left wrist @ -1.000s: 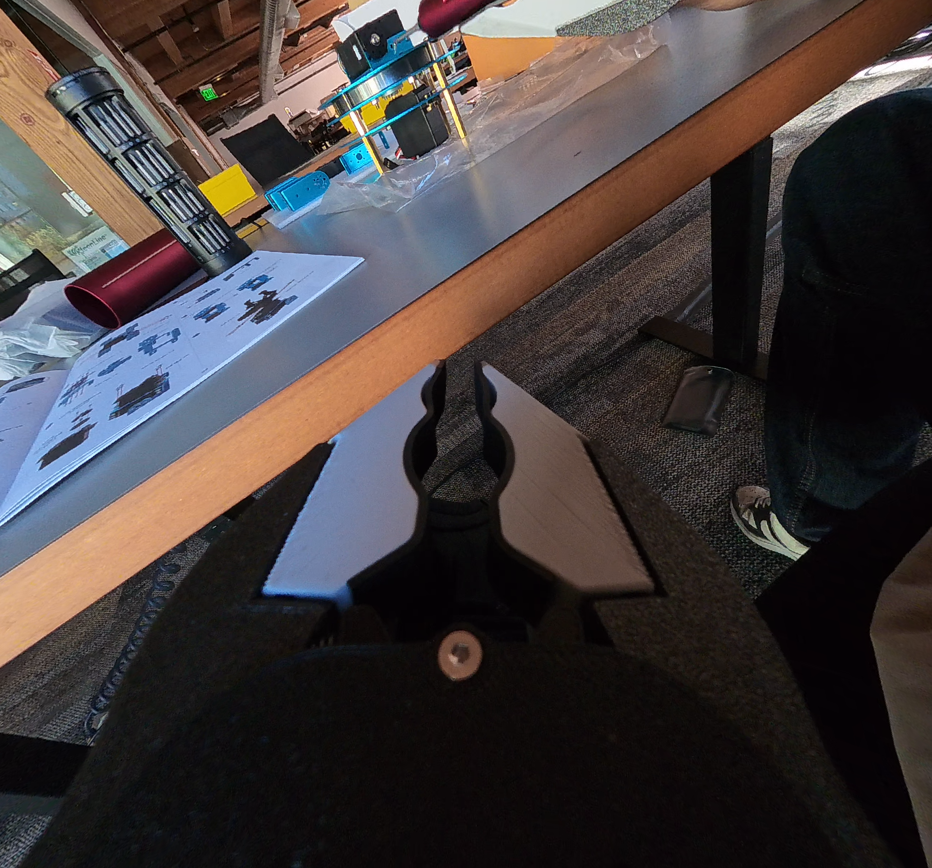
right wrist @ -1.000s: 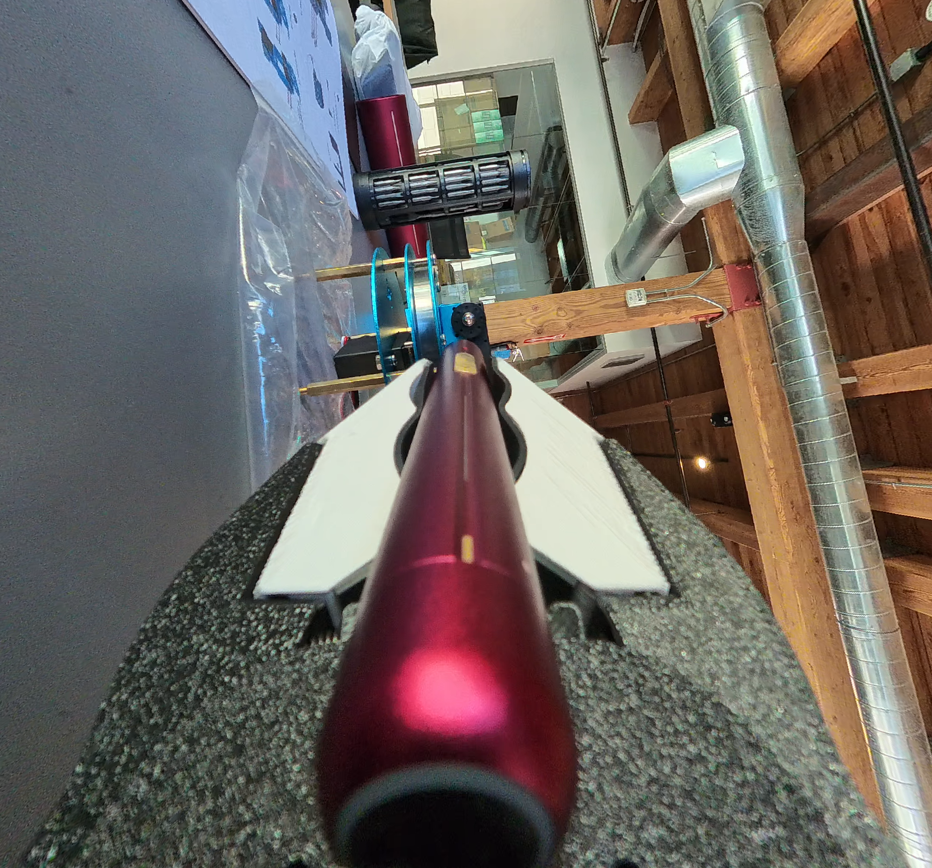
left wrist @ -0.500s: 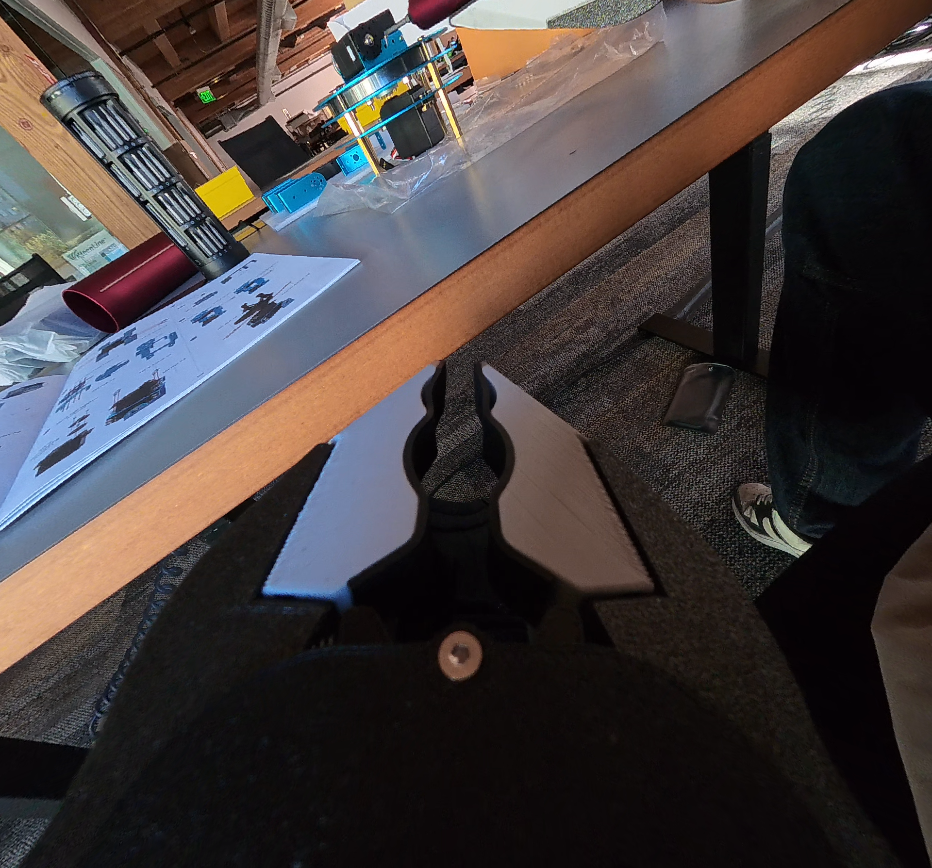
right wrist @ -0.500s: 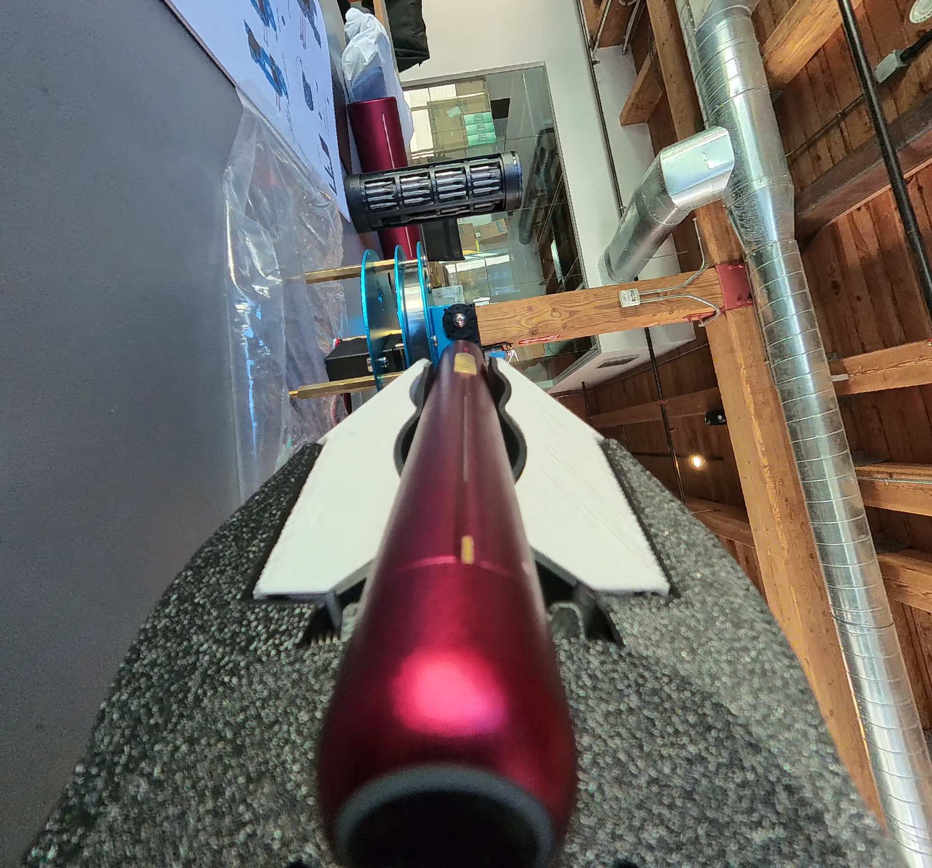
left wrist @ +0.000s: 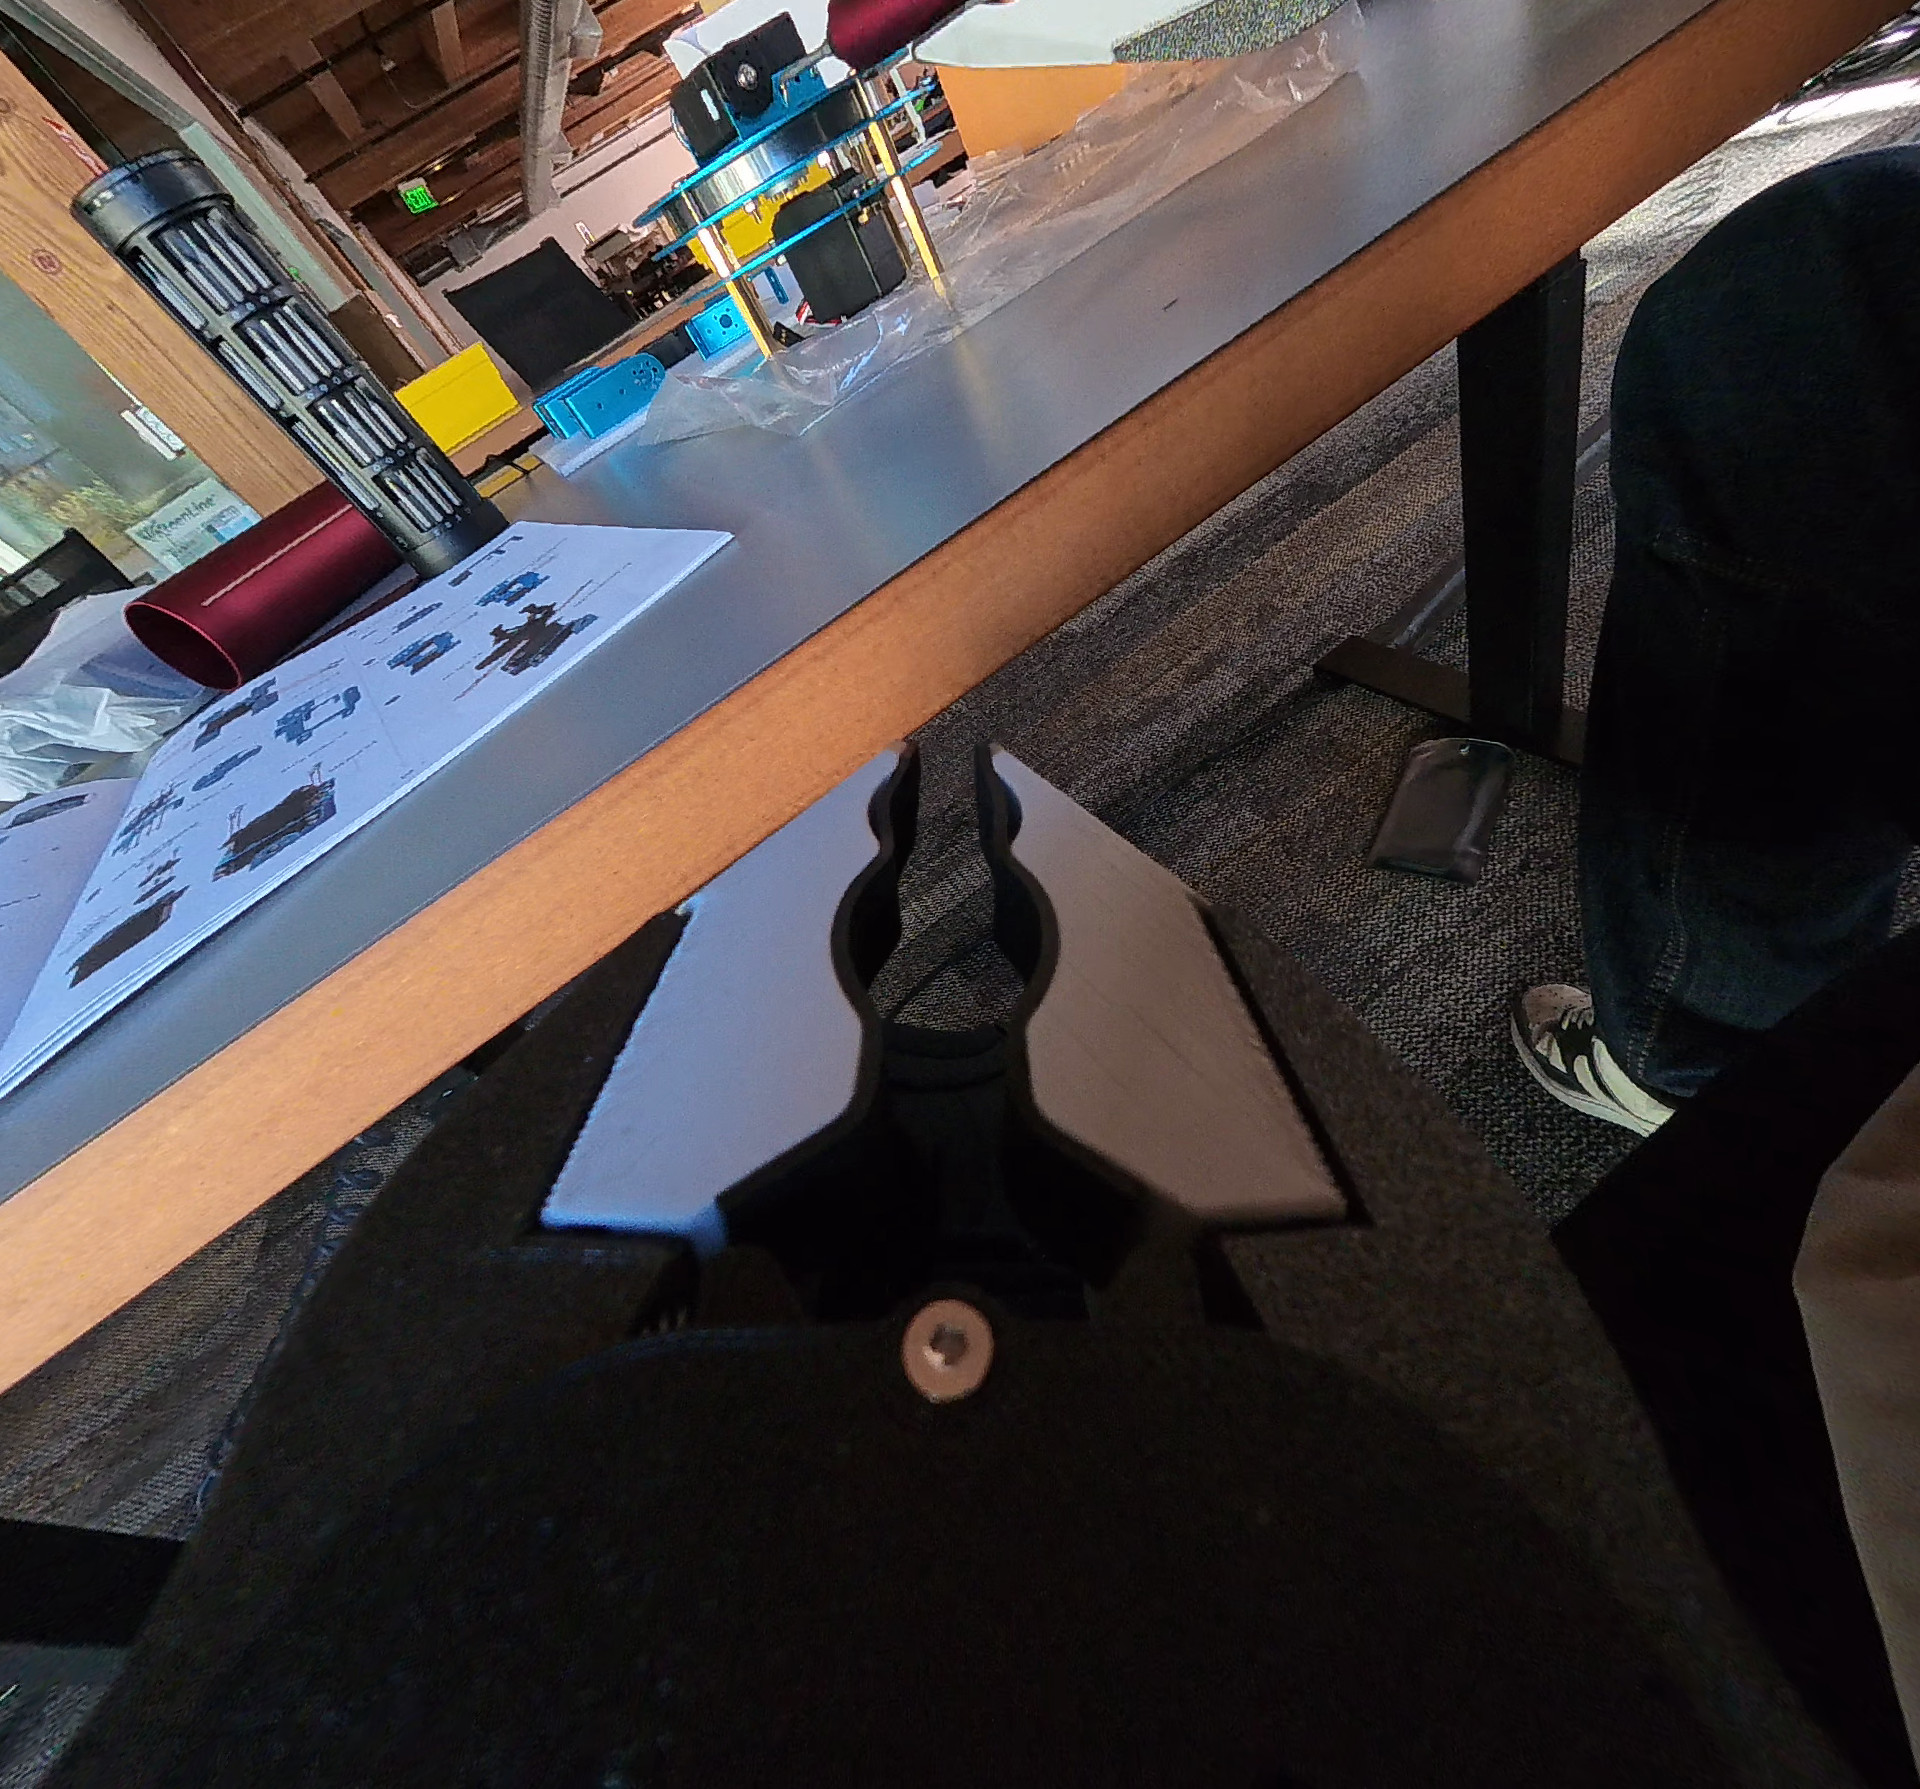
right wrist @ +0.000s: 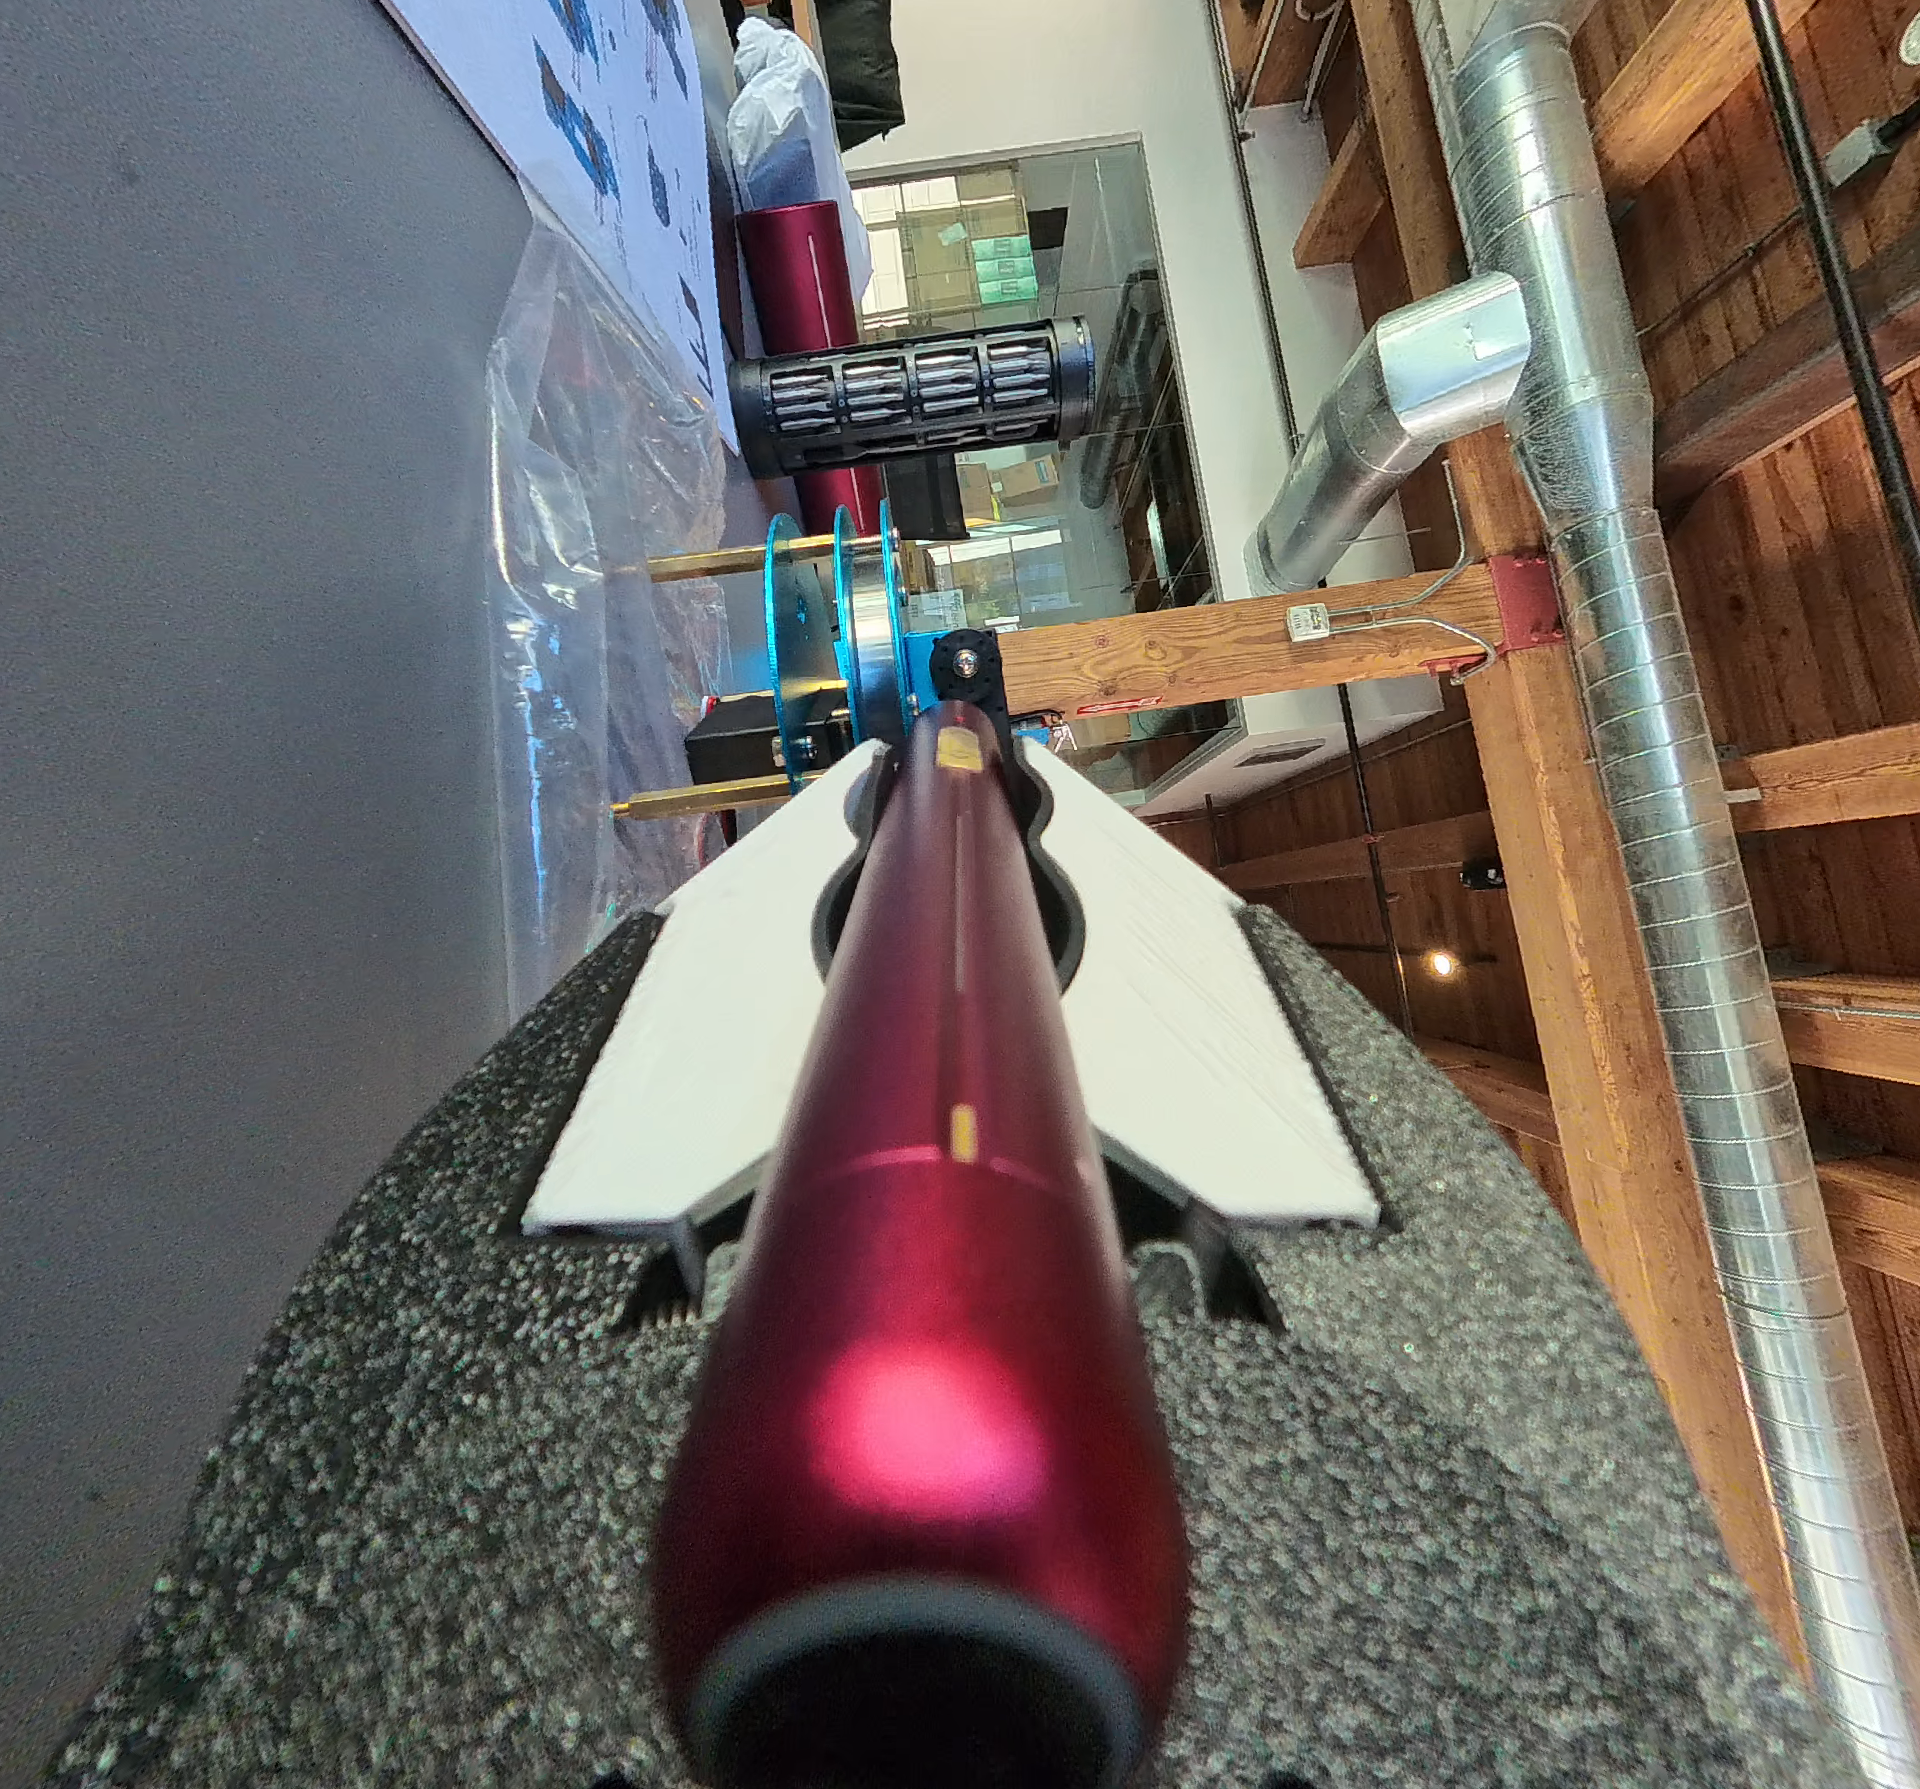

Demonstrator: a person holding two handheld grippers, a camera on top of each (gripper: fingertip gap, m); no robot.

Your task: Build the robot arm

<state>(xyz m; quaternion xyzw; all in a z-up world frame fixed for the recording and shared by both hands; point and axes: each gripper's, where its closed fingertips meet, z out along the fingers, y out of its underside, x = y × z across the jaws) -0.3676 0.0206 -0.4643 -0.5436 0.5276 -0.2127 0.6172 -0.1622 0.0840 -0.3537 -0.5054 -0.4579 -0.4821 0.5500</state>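
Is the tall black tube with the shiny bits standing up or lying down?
Standing up. The black bit holder rests on its end on the grey table, beside the open instruction booklet. The red tube behind it lies flat.

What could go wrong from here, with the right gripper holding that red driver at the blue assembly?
1. The right gripper clamps the red driver at its narrow front, with the long heavy rear unsupported, so it may pivot or slip.
2. The blue assembly stands on thin brass posts over a loose plastic sheet; sideways push could slide or tip it.
3. The left gripper sits below the table edge, holding nothing, so nothing braces the assembly.
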